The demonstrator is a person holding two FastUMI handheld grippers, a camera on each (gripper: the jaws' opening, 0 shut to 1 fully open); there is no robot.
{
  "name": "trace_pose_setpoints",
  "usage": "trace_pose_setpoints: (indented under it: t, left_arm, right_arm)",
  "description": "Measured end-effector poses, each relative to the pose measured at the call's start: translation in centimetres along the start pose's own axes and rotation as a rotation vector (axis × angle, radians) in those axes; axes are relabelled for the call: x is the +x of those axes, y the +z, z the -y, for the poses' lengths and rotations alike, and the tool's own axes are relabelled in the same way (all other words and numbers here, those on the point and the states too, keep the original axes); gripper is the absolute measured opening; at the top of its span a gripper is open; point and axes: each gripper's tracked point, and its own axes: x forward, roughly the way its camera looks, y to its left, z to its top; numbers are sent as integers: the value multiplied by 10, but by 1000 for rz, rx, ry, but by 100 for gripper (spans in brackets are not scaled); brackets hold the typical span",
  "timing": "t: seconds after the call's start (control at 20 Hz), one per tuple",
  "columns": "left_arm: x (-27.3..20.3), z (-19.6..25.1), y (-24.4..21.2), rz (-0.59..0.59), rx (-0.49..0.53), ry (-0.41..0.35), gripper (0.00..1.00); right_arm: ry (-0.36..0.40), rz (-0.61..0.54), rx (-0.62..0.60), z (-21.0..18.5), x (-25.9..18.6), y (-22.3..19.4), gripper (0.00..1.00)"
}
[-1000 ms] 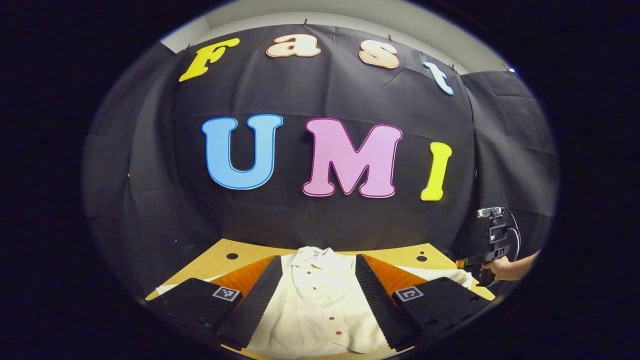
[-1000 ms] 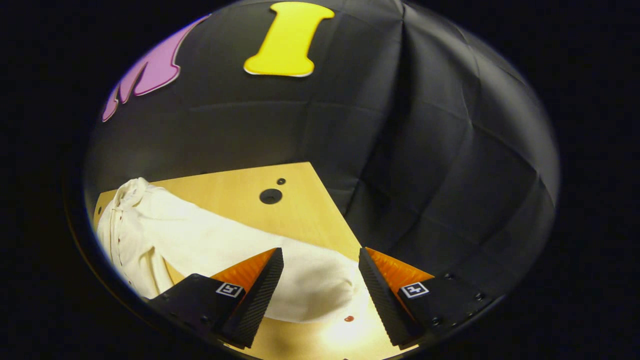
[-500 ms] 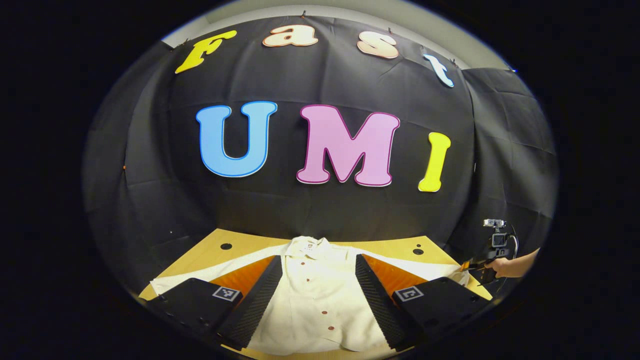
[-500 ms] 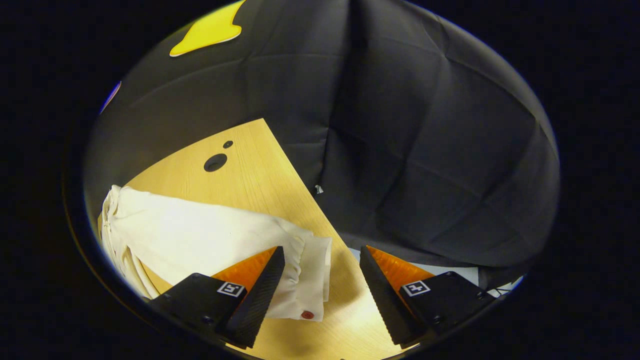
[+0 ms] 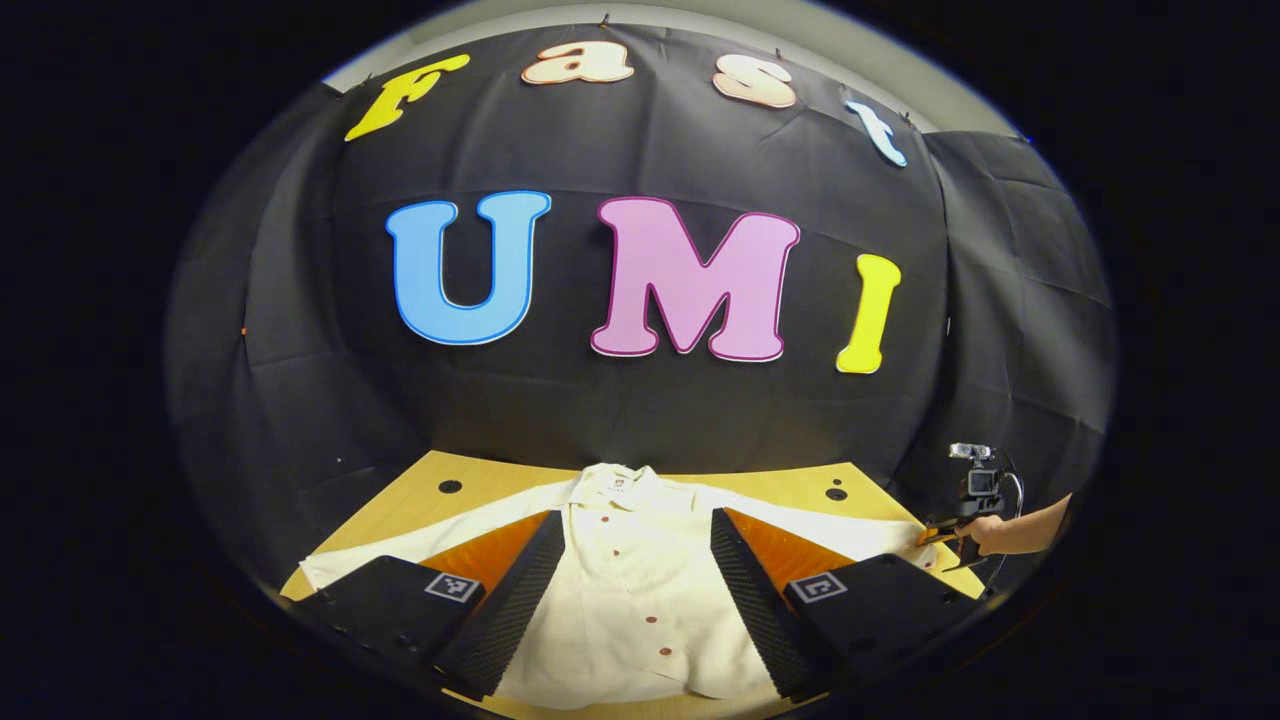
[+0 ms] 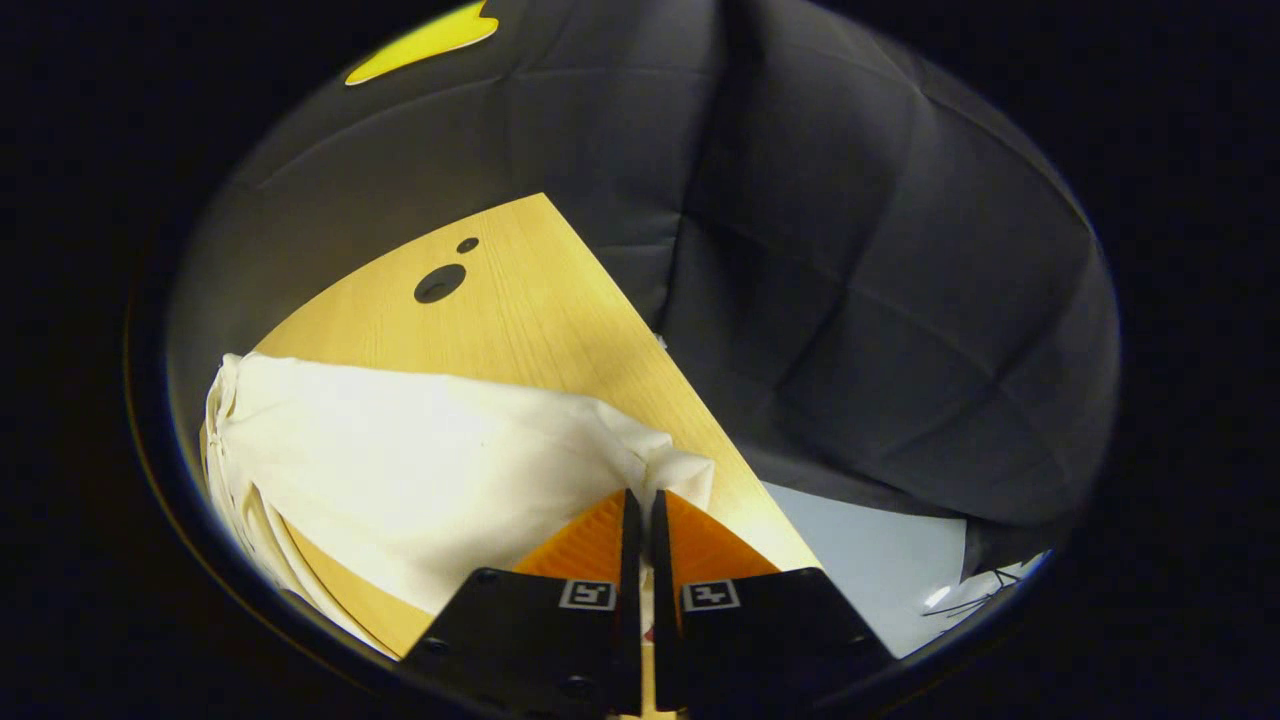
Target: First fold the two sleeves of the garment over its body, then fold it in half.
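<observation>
Both sleeves lay unfolded; our right hand-held gripper (image 6: 642, 510) pinched one sleeve cuff (image 6: 668, 470), our left hand-held gripper (image 5: 636, 560) spread over the shirt (image 5: 640, 600).

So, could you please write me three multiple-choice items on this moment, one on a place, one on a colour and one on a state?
1. Where does the shirt lie?
A. spread on the wooden table
B. hung on the booth wall
C. heaped on the floor

2. What colour are the shirt's buttons?
A. blue
B. reddish brown
C. white

3. How does the right gripper stand?
A. wide open above the collar
B. open beside the hem
C. shut on the sleeve cuff

Answers:
1 A, since the left gripper view shows it front up on the table, sleeves spread out to both sides.
2 B, since a row of reddish brown dots runs down the cream front.
3 C, since the right gripper view shows its fingers together with the cuff's cloth bunched at their tips.
</observation>
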Motion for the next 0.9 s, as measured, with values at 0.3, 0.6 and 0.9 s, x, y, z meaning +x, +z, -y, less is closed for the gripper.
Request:
trace_pose_setpoints:
  t: [0.3, 0.6, 0.9]
  left_arm:
    - [-2, -46, -10, -10, -26, 47, 96]
    - [-10, -113, -10, 16, -5, 111, 96]
    - [-24, -178, -18, 22, -58, 181, 96]
  right_arm:
    - [71, 108, -68, -44, -41, 28, 5]
    - [230, 213, -227, -155, -114, 66, 5]
    - [458, 291, -370, -329, -203, 65, 5]
